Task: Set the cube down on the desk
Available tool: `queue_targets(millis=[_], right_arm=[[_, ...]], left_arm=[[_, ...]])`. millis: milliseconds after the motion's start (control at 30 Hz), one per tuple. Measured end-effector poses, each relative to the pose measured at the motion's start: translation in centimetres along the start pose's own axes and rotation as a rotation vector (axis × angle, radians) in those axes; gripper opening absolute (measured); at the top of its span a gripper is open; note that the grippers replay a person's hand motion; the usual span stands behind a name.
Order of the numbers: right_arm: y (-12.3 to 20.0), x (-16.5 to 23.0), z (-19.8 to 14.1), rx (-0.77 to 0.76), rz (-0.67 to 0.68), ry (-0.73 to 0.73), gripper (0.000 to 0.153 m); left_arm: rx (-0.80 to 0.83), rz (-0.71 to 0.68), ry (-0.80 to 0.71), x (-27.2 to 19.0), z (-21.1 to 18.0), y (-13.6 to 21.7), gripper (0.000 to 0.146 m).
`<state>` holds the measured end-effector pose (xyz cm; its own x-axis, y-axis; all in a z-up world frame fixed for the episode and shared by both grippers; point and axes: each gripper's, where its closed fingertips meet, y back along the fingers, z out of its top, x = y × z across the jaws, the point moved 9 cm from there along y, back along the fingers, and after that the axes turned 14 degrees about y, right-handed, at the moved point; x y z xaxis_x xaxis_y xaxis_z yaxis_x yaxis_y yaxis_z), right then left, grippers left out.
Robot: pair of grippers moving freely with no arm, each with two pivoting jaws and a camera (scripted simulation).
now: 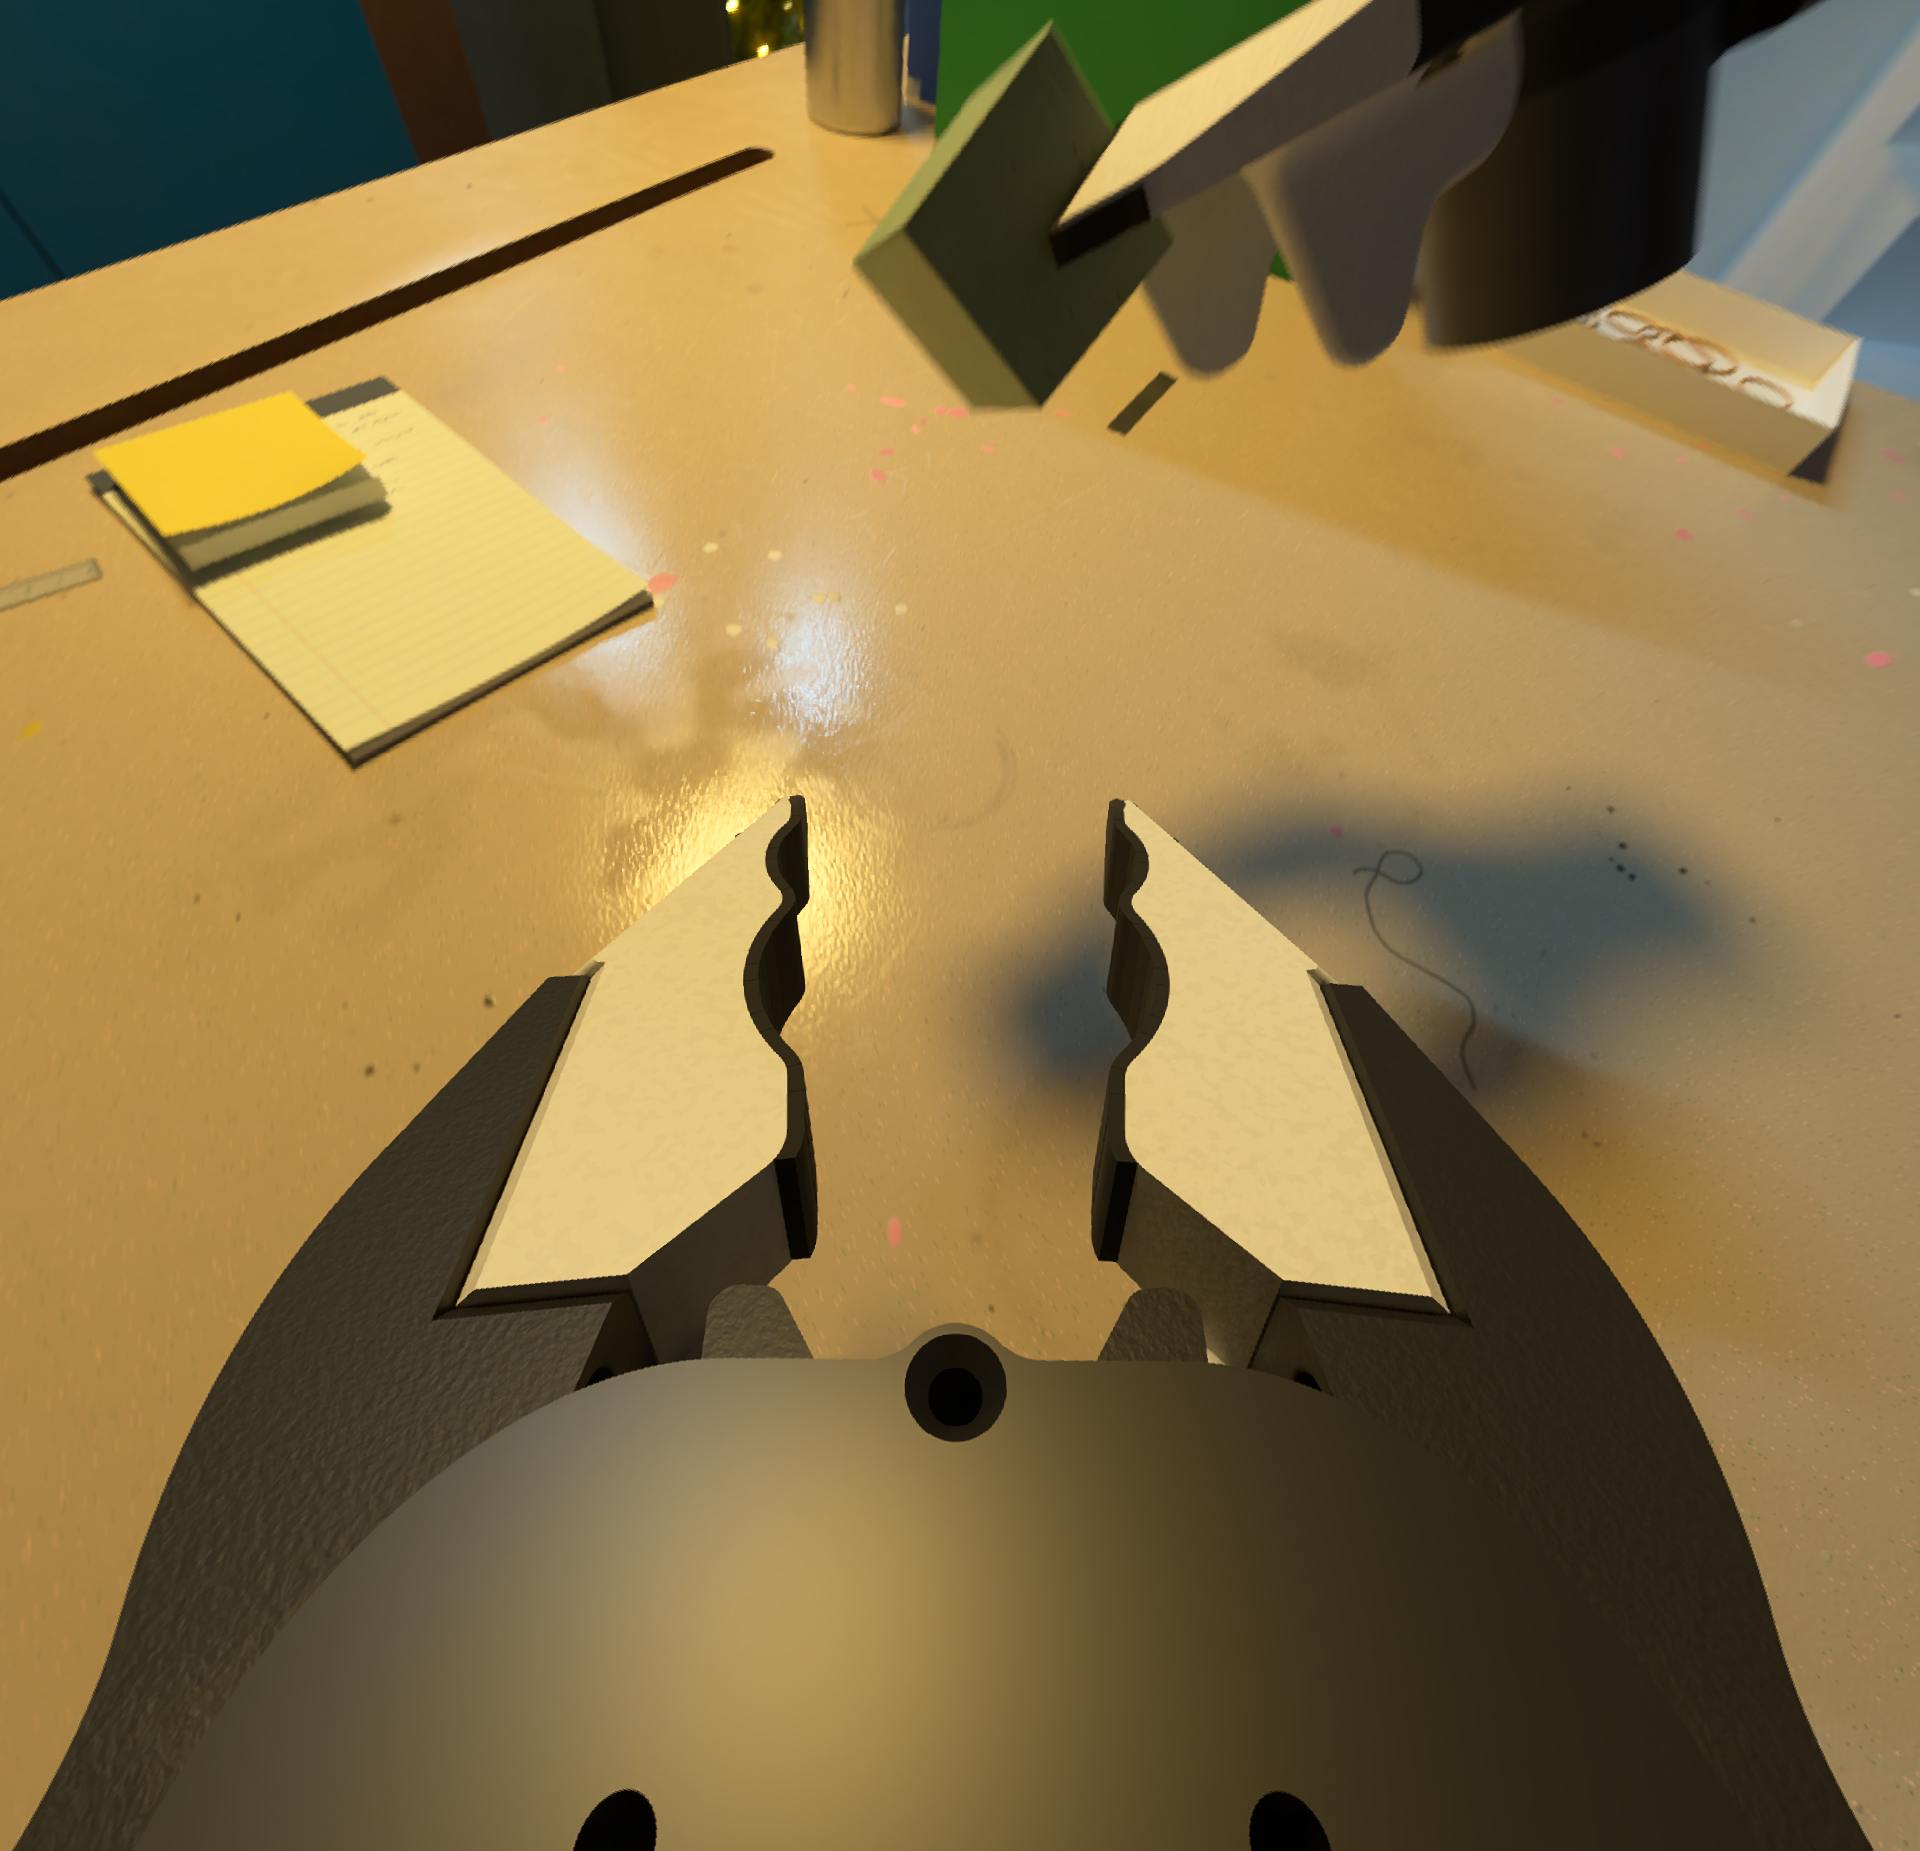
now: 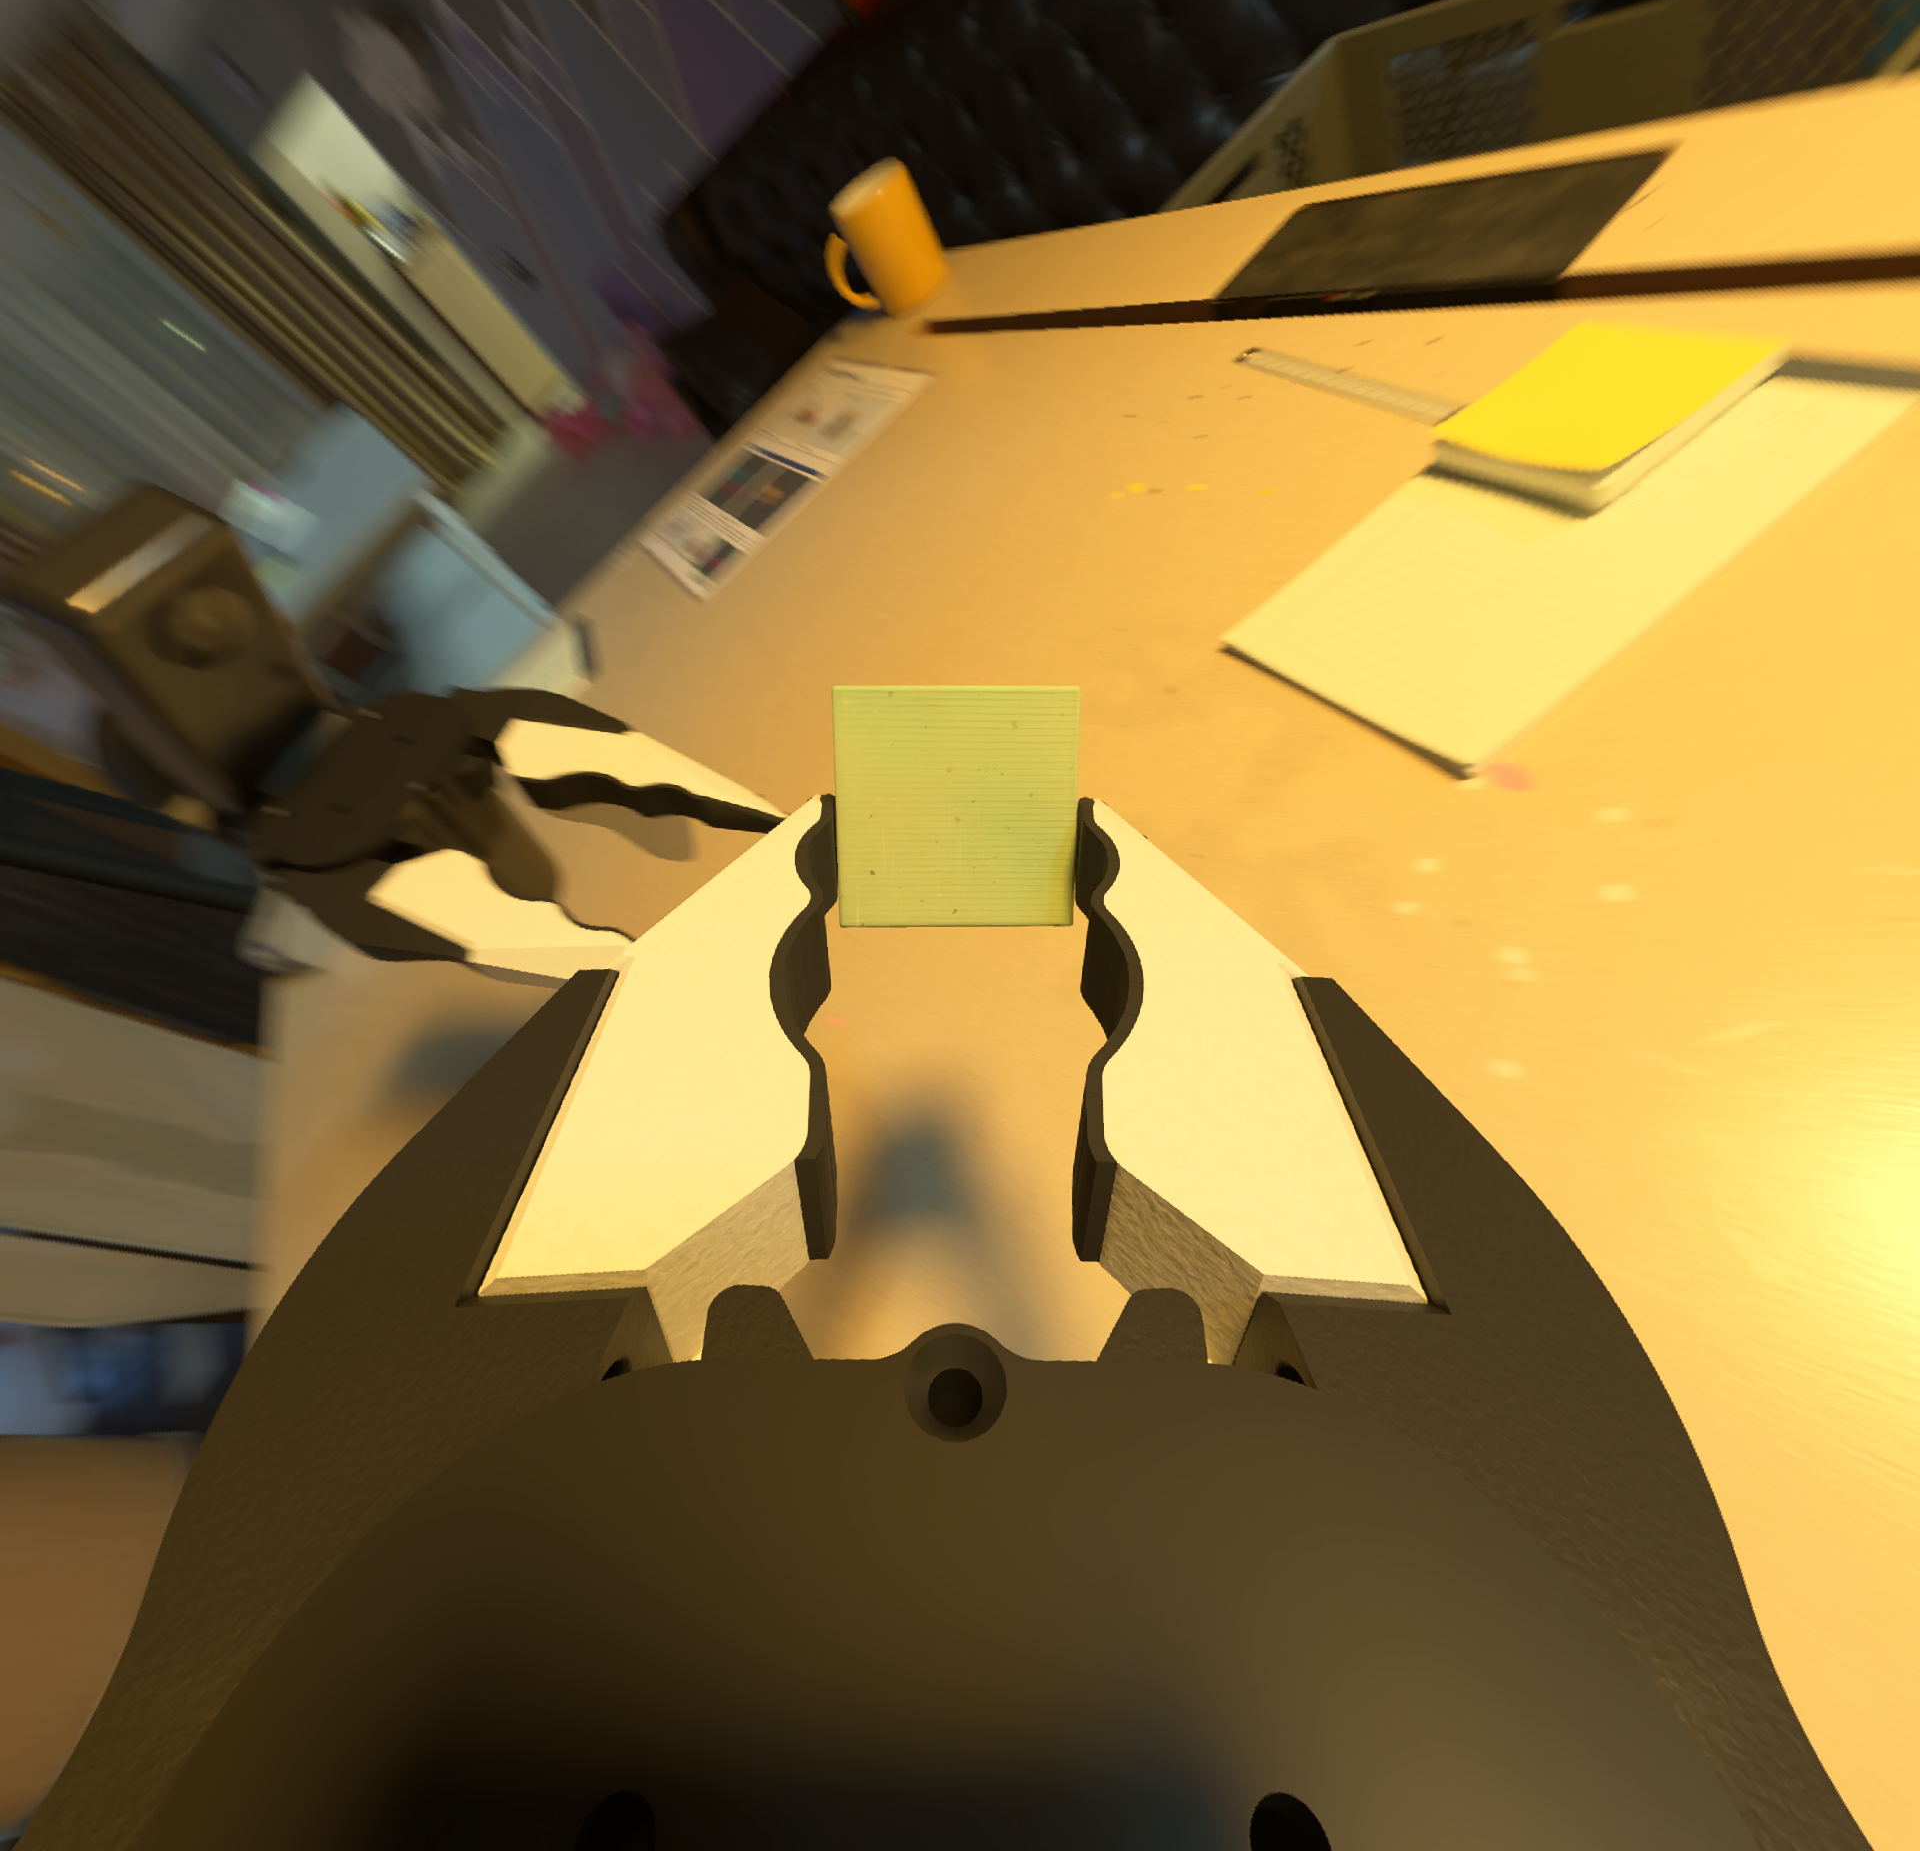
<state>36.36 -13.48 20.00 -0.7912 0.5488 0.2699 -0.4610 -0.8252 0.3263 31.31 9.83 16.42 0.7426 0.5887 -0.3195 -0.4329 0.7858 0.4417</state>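
Note:
A pale green cube [image 2: 954, 806] is clamped between the fingertips of my right gripper [image 2: 954, 814] and held in the air above the tan desk [image 2: 1039, 575]. In the left wrist view the same cube [image 1: 987, 274] hangs tilted at the upper right, above the desk [image 1: 935, 658], with the right gripper [image 1: 1101, 232] shut on it. My left gripper [image 1: 954, 814] is open and empty, low over the bare desk surface. It also shows in the right wrist view [image 2: 665, 804] at the left, open.
A lined notepad [image 1: 416, 596] with a yellow sticky pad [image 1: 239, 461] lies at the left. A metal cylinder [image 1: 852, 35] and a green panel [image 1: 1143, 14] stand at the back. A shallow tray [image 1: 1704, 388] sits at the right. A yellow mug [image 2: 888, 238] and papers [image 2: 779, 471] lie farther off.

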Motion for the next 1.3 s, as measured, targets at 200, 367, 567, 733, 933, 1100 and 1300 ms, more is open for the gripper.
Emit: queue_targets(millis=[200,367,567,733,933,1100,1300], right_arm=[[3.3,1.3,1.2,0.149,-0.277,0.265,0.046],[7.5,-0.8,3.0,0.250,-0.539,0.344,0.046],[12.0,-10.4,4.6,0.382,-0.761,0.212,0.046],[12.6,-19.4,3.3,0.557,-0.814,0.062,0.046],[11.0,-25.4,0.0,0.685,-0.794,-0.074,0.046],[10.2,-27.3,-2.7,0.760,-0.802,-0.138,0.046],[9.9,-28.2,-4.5,0.820,-0.787,-0.203,0.046]], left_arm=[[-0.038,0.173,0.005,-0.5,-3.0,1.2,0.059],[-0.037,0.160,0.058,-0.2,-4.3,1.5,0.059],[-0.031,0.144,0.051,-1.1,-4.5,1.3,0.058],[-0.058,0.188,-0.005,-1.8,-3.8,1.3,0.057],[-0.060,0.212,-0.054,-2.4,-3.7,1.2,0.057],[-0.038,0.182,-0.027,-2.3,-4.1,1.0,0.058],[-0.029,0.170,-0.029,-2.3,-4.2,0.9,0.058]])
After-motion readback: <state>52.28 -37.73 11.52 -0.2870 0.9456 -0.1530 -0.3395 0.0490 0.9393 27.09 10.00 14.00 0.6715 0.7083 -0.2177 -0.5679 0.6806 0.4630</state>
